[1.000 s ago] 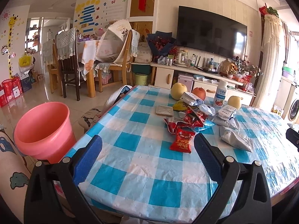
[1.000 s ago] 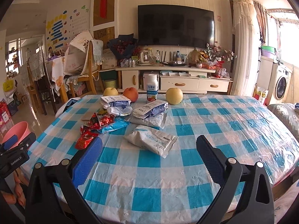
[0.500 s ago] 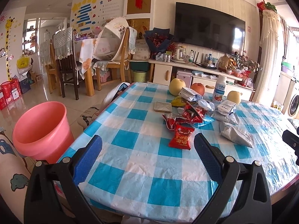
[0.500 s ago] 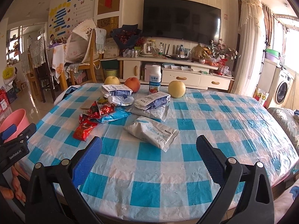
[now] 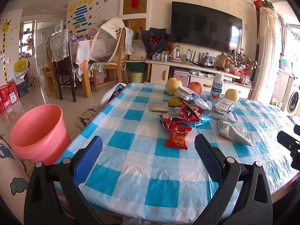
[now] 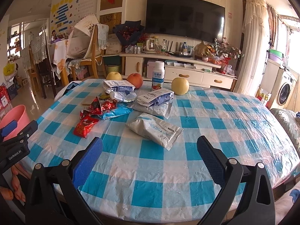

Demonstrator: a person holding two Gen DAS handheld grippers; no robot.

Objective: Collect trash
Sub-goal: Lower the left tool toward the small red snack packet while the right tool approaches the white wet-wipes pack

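Left wrist view first: the left gripper (image 5: 148, 150) hangs over the near edge of the table (image 5: 120, 187), its blue-padded fingers (image 5: 88, 157) spread wide with nothing between them. Just ahead of the fingertips, slightly toward the right finger, lies a small red snack packet (image 5: 178, 136), flat on the blue-and-white checked cloth. Beyond it sits a tangle of torn red wrappers (image 5: 182, 115) over a blue one, then a flat silver packet (image 5: 159, 106) off to the left of that heap. Out to the right of the gripper rests a grey-white pouch (image 5: 233, 133), with more white-and-blue packets (image 5: 224, 105) behind. At the far edge stand a yellow pear (image 5: 173, 86), a red apple (image 5: 195, 87), a yogurt drink bottle (image 5: 216, 90) and a second pear (image 5: 231, 95). Well off to the left of the gripper, down on the floor beside the table, is the pink bucket (image 5: 37, 131), mouth open and facing up.

Over to the right wrist view: the right gripper (image 6: 149, 150) is also gaping wide and empty above the near table edge. Dead ahead, between the lines of its two fingers, lies the grey-white pouch (image 6: 153, 129), tilted, one crimped end pointing back toward the right finger. Farther on and to the left is the red snack packet (image 6: 84, 126), with the torn red wrappers (image 6: 99, 106) just past it. At the left rim of this view the left gripper's black body (image 6: 16, 146) shows, and behind it a slice of the pink bucket (image 6: 14, 115).
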